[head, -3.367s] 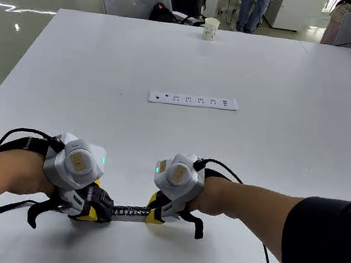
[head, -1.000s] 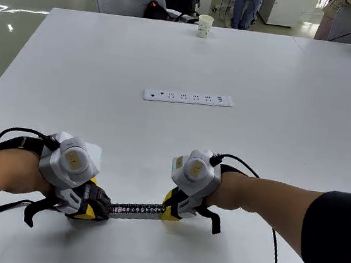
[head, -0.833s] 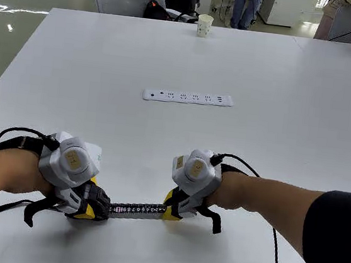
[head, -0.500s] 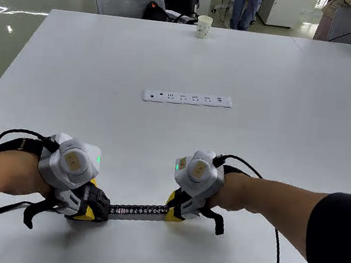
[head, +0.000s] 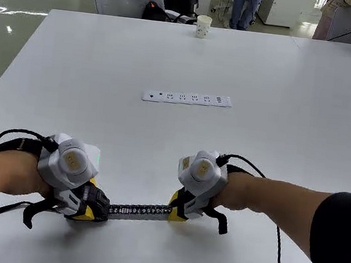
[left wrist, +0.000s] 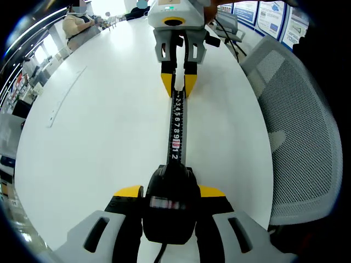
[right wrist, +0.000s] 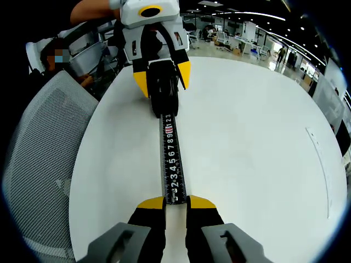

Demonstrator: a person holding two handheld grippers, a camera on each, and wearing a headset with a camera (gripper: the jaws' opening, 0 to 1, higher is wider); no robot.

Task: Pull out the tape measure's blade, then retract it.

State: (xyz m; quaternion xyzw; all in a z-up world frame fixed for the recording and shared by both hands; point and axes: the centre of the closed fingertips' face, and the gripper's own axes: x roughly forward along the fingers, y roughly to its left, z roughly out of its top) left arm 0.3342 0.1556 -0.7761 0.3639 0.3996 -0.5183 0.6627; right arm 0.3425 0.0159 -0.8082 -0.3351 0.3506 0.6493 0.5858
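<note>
The black tape measure case point(head: 94, 206) point(left wrist: 170, 200) sits low on the white table near its front edge, with my left gripper point(head: 88, 208) point(left wrist: 170, 193) shut on it. A short run of black numbered blade point(head: 139, 211) point(left wrist: 176, 131) point(right wrist: 170, 159) stretches level from the case to the right. My right gripper point(head: 175, 213) point(right wrist: 175, 204) is shut on the blade's end. In the right gripper view the case point(right wrist: 162, 90) and the left gripper point(right wrist: 163, 71) face me across the blade; the left gripper view shows the right gripper point(left wrist: 179, 82) likewise.
A white power strip point(head: 186, 98) lies at the table's middle and a paper cup point(head: 204, 26) stands near the far edge. A mesh chair point(left wrist: 299, 131) is beside the table. People stand beyond the far edge.
My right gripper has moved to the right, away from the left one, and more blade shows between them. The left gripper and case have stayed put.
</note>
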